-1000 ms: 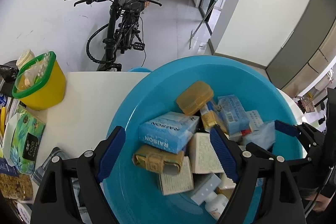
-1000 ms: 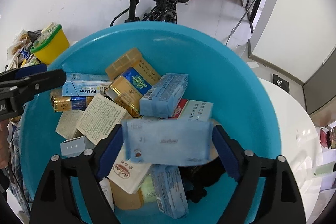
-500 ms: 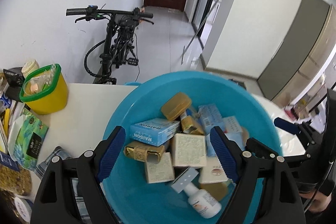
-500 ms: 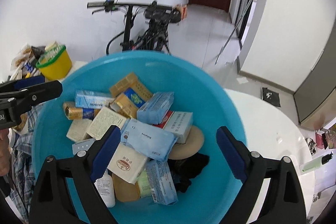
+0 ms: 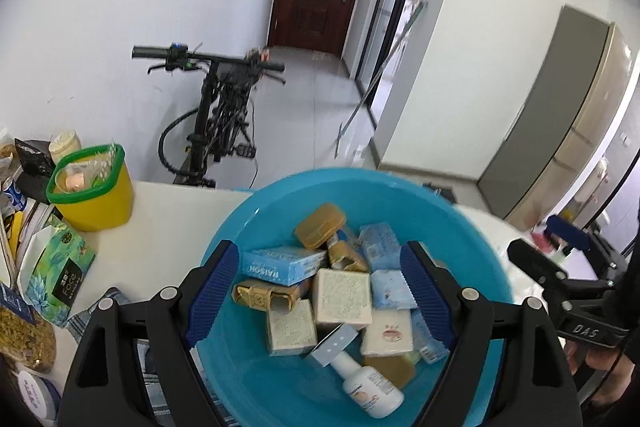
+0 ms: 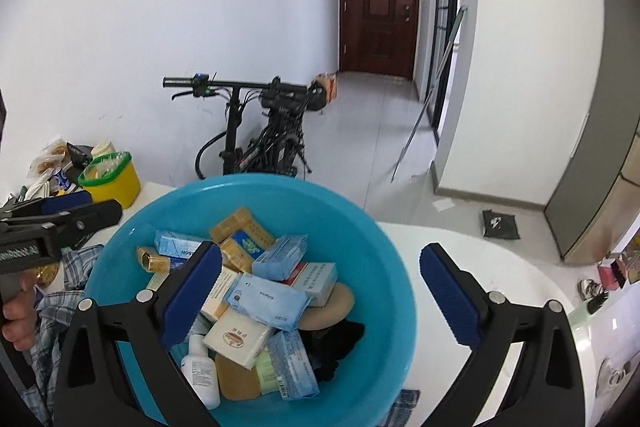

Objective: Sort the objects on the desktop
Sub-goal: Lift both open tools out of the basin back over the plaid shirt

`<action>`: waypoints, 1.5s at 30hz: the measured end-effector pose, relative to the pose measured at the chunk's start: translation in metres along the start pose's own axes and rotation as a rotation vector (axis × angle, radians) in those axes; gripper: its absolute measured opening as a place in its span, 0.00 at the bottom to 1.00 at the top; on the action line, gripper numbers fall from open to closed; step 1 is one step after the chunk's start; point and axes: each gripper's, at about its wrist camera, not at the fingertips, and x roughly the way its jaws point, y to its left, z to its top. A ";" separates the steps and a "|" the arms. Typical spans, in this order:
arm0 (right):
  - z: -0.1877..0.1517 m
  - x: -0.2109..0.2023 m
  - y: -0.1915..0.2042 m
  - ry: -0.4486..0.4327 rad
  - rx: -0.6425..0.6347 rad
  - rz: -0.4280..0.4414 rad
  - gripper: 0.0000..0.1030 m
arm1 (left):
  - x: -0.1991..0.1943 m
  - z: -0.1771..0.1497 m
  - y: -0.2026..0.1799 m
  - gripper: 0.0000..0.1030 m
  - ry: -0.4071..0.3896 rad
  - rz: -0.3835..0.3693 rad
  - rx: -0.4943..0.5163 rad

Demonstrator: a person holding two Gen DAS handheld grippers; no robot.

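A blue basin [image 5: 472, 239] stands on the white table [image 5: 168, 227], full of small boxes, tissue packs and a white bottle [image 5: 370, 389]. It also shows in the right wrist view [image 6: 384, 267]. A light blue tissue pack [image 6: 268, 301] lies on top of the pile. My left gripper [image 5: 320, 291] is open and empty above the basin. My right gripper [image 6: 320, 299] is open and empty above the basin; it shows in the left wrist view [image 5: 560, 247] at the right.
A yellow tub with a green rim [image 5: 90, 189] stands at the table's back left, with a green tissue pack [image 5: 52, 271], snack bags and a plaid cloth [image 6: 60, 291] nearby. A bicycle [image 5: 218, 123] leans behind the table.
The right gripper opened and let the light blue tissue pack drop into the basin. Both grippers have pulled up and back, so the basin looks smaller.
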 end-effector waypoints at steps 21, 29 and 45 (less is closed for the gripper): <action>0.001 -0.095 0.008 -0.246 -0.042 -0.025 0.99 | -0.112 -0.016 -0.040 1.00 -0.400 -0.023 0.181; -0.008 -0.132 0.010 -0.307 -0.032 -0.028 0.99 | -0.147 -0.033 -0.043 1.00 -0.447 0.020 0.199; -0.057 -0.202 0.026 -0.400 -0.038 -0.026 0.99 | -0.220 -0.105 -0.049 1.00 -0.476 0.025 0.245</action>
